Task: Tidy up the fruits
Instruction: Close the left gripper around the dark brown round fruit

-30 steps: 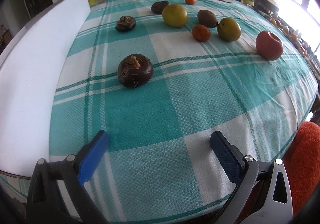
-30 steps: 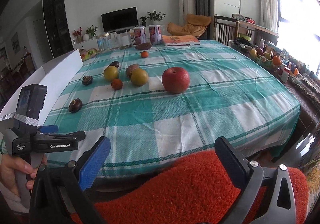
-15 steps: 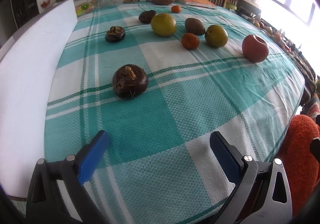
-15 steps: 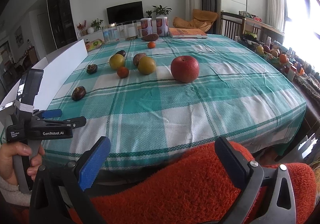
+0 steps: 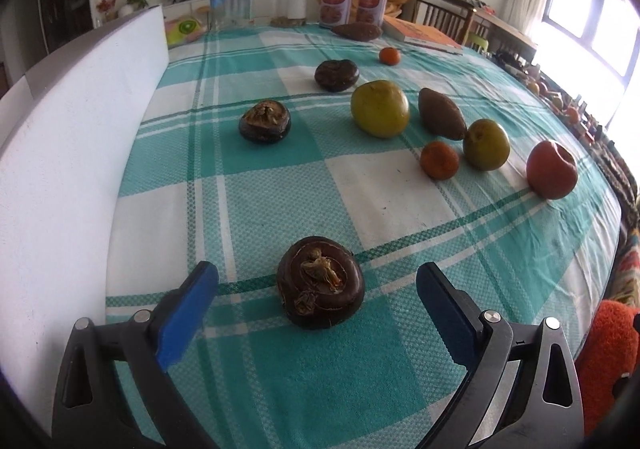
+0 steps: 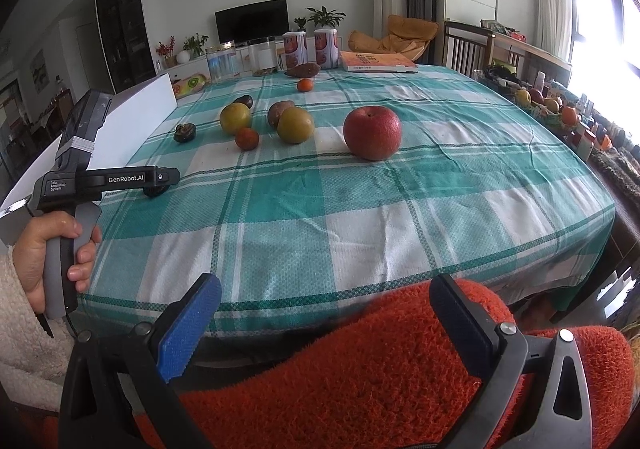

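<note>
My left gripper (image 5: 318, 289) is open, its blue-padded jaws on either side of a dark brown fruit (image 5: 320, 287) on the teal checked cloth, not touching it. Further off lie two more dark fruits (image 5: 265, 121) (image 5: 336, 75), two yellow-green fruits (image 5: 380, 109) (image 5: 486, 144), a brown oval fruit (image 5: 442, 113), two small oranges (image 5: 439, 160) (image 5: 389, 56) and a red apple (image 5: 552, 169). My right gripper (image 6: 324, 309) is open and empty, held off the table's near edge above an orange fuzzy cushion (image 6: 380, 377). The left gripper's body (image 6: 100, 181) shows at the left of the right wrist view.
A white board (image 5: 60, 153) stands along the table's left side. Jars (image 5: 232, 3), two cans (image 5: 354, 3), a sweet potato (image 5: 357, 31) and a book (image 5: 424, 35) sit at the far end. A crowded side table (image 6: 560, 109) is at the right.
My left gripper has moved forward over the table, so the nearest dark fruit now sits between its open jaws. The right gripper has barely moved.
</note>
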